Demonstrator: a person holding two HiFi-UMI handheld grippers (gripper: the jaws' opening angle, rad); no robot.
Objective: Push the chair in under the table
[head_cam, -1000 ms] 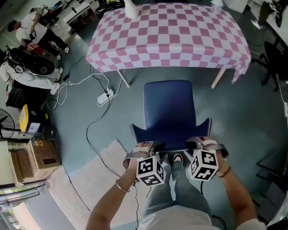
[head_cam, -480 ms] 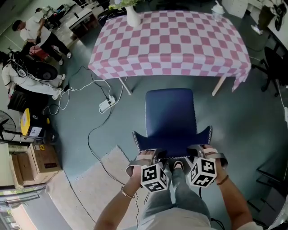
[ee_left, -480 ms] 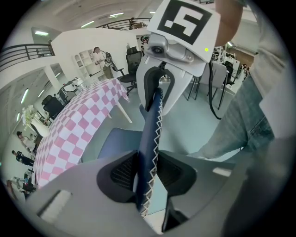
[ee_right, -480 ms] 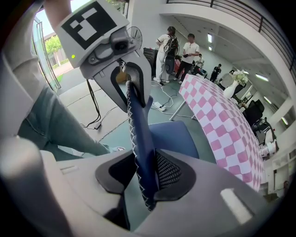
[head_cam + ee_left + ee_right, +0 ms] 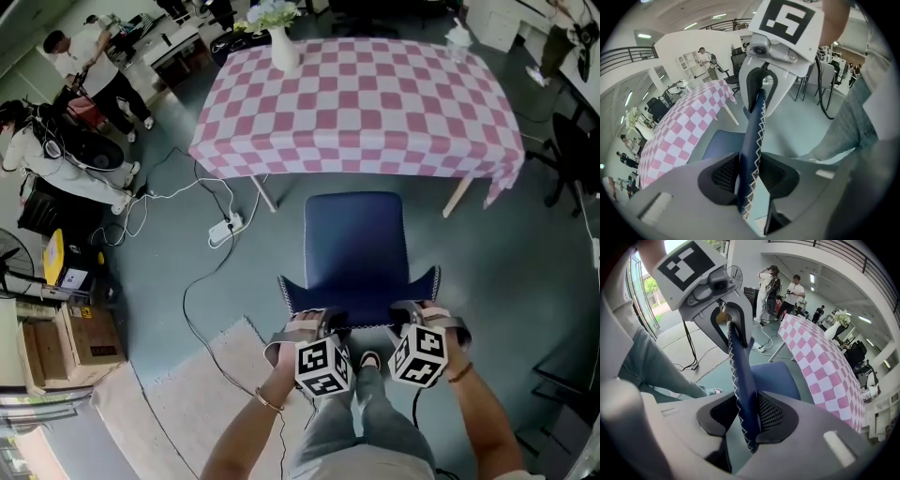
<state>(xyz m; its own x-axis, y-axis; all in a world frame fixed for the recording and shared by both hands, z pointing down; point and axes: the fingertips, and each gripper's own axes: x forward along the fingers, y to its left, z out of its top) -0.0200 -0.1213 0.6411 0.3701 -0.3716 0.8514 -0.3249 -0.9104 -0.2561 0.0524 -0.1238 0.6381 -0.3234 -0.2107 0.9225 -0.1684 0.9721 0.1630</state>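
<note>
Floor cables (image 5: 185, 291) trail left of the chair (image 5: 354, 239), its backrest (image 5: 361, 298) pinched in left gripper's (image 5: 317, 322) just-tightened jaws and right gripper's (image 5: 412, 316).

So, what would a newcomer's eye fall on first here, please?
The pink checked table fills the top of the head view, a white vase at its far left corner. Before it stands a blue chair, with the left gripper and right gripper clamped on its backrest, the left having just tightened.

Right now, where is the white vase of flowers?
In the head view the white vase stands near the far left corner of the checked table, beyond the blue chair.
</note>
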